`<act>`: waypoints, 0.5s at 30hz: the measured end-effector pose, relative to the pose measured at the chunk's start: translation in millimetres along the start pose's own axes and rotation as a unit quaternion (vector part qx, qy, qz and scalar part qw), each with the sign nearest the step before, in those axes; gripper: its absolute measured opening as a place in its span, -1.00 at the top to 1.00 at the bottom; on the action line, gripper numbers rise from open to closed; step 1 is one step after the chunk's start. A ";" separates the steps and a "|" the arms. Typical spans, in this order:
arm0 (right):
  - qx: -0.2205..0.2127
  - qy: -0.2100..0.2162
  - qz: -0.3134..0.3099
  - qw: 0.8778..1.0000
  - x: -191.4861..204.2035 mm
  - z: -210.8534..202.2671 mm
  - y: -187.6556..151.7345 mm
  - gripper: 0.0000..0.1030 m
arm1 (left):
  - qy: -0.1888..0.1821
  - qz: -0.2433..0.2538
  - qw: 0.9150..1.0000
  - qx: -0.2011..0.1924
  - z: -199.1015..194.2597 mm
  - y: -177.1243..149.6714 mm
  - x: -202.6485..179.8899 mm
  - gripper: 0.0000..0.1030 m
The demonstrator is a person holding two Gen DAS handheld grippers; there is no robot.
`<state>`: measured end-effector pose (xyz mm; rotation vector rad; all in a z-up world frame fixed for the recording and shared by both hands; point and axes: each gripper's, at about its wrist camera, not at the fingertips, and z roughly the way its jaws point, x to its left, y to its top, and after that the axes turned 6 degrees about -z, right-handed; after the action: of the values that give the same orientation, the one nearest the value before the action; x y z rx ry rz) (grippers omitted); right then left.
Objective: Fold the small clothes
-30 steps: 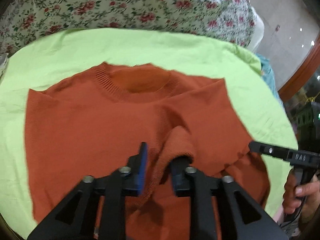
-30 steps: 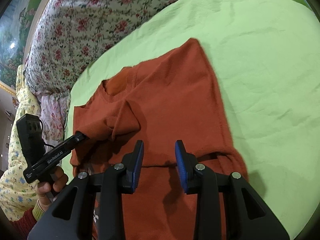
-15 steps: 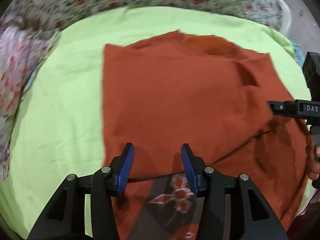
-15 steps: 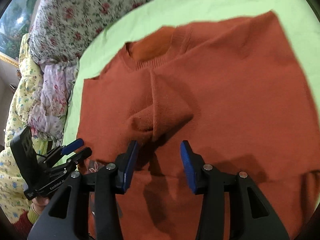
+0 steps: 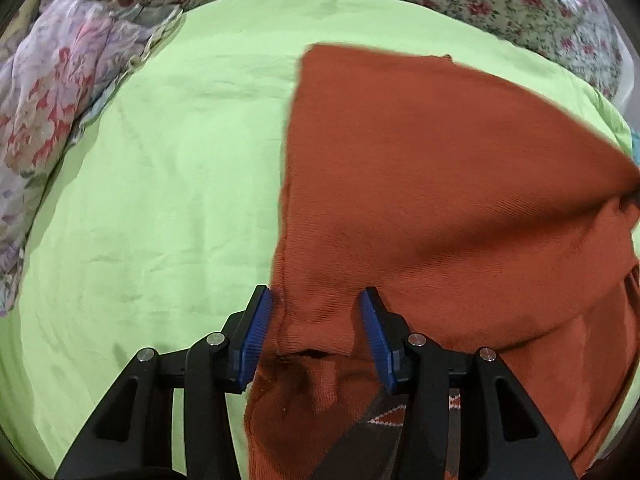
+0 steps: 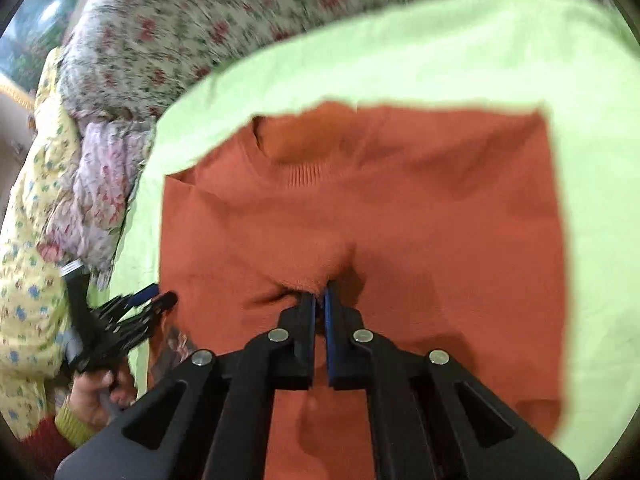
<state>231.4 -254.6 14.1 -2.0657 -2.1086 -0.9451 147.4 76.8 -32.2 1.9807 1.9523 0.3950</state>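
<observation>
An orange knit sweater [image 5: 420,168] lies on a light green sheet [image 5: 168,184], its collar far from me in the right wrist view [image 6: 288,148]. My left gripper [image 5: 316,320] is open at the sweater's left edge, its jaws either side of a fold of hem cloth. It also shows at the left of the right wrist view [image 6: 152,300]. My right gripper [image 6: 320,300] is shut on a pinched fold of the sweater [image 6: 316,276] at mid-body. A patterned patch [image 5: 400,420] shows under the near part of the sweater.
A floral quilt [image 6: 224,28] runs along the far side of the sheet. A bunched pale floral cloth [image 5: 52,80] lies at the sheet's left edge. The person's yellow patterned sleeve [image 6: 28,240] is at the left of the right wrist view.
My left gripper let go of the fold it held and moved left to the sweater's edge. My right gripper moved over mid-body and shut on the raised fold.
</observation>
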 end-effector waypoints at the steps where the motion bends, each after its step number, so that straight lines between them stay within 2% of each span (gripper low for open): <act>1: 0.005 -0.014 -0.016 1.000 -1.2 -12.2 5.4 0.92 | 0.002 -0.002 1.000 0.001 0.6 0.2 2.2 0.07; 4: 0.014 -0.103 -0.044 0.994 -15.6 -30.5 22.1 0.93 | -0.002 -0.015 1.000 0.005 2.8 3.1 5.8 0.06; 5: 0.009 -0.141 -0.039 0.989 -26.5 -32.2 26.2 0.93 | -0.003 -0.019 1.000 0.006 3.3 3.7 6.9 0.05; 6: 0.001 -0.162 -0.024 0.987 -40.1 -32.5 28.9 0.92 | -0.004 -0.026 1.000 0.009 3.0 4.6 9.4 0.05; 8: -0.004 -0.148 0.024 0.989 -63.0 -29.3 27.6 0.92 | -0.006 -0.034 0.999 0.010 1.8 4.9 13.2 0.05; 10: 0.011 -0.102 0.068 0.992 -72.6 -21.5 16.2 0.91 | -0.004 -0.038 0.999 0.013 0.4 4.8 16.3 0.05; 12: 0.019 -0.054 0.061 0.996 -60.6 -10.7 0.7 0.87 | -0.004 -0.043 0.999 0.010 -3.3 7.2 19.3 0.05; 13: 0.024 -0.037 0.055 0.998 -52.5 -4.6 -7.1 0.77 | -0.004 -0.044 0.999 0.008 -3.5 9.9 15.7 0.06; 15: 0.033 0.000 0.051 0.998 -36.6 11.0 -23.5 0.22 | -0.004 -0.048 0.999 0.004 -6.5 16.2 15.7 0.06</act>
<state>218.0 -280.7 -19.8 -2.1188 -1.9843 -0.8493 159.7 92.7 -20.1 1.8816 2.0370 0.3542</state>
